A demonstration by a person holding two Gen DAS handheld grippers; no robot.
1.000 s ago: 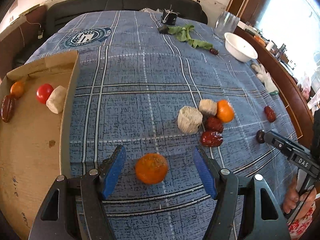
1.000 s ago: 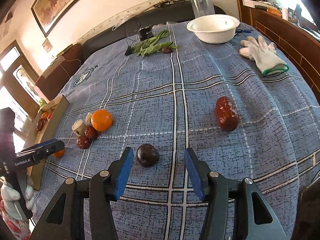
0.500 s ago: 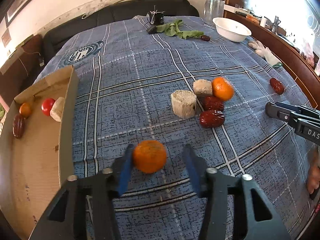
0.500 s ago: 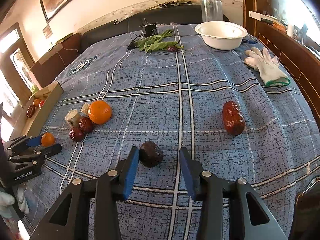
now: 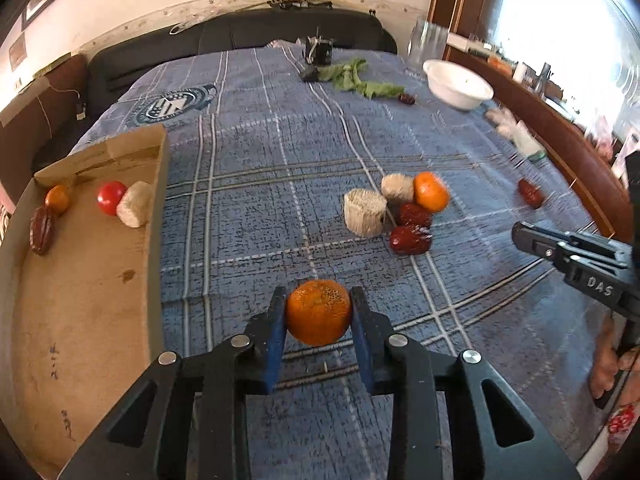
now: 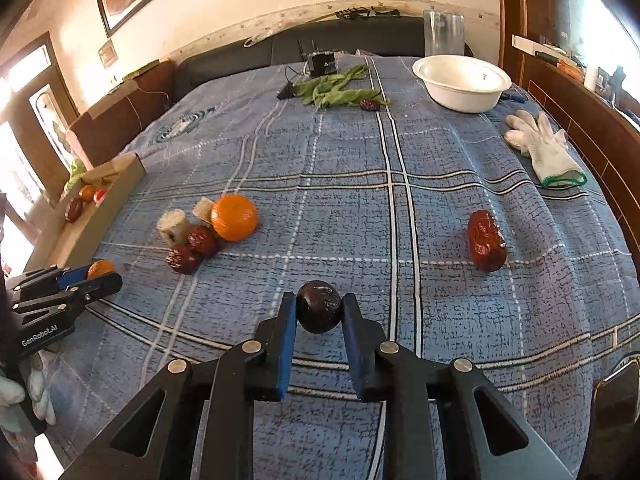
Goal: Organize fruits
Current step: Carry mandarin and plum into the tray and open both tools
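Observation:
My left gripper [image 5: 318,310] is shut on a small orange [image 5: 319,312], its blue pads pressing both sides just above the blue plaid cloth. My right gripper [image 6: 319,312] is shut on a dark round fruit [image 6: 319,306]. A cardboard tray [image 5: 156,208] at the left holds a red date, a small orange, a tomato [image 5: 111,197] and a pale chunk. Mid-table lies a cluster: a bigger orange [image 5: 430,197], two pale chunks and two red dates [image 5: 410,239]. A lone red date [image 6: 485,245] lies to the right. From the right wrist view the left gripper [image 6: 98,274] shows with its orange.
A white bowl [image 6: 460,84], a glass jar [image 6: 443,32], green leaves [image 6: 336,90] with a small dark fruit, and a black device [image 6: 322,64] stand at the far end. White gloves [image 6: 544,148] lie by the right wooden rail. A black sofa backs the table.
Both grippers went from wide open around their fruits to shut on them: the left on the small orange, the right on the dark round fruit. Both views shifted slightly.

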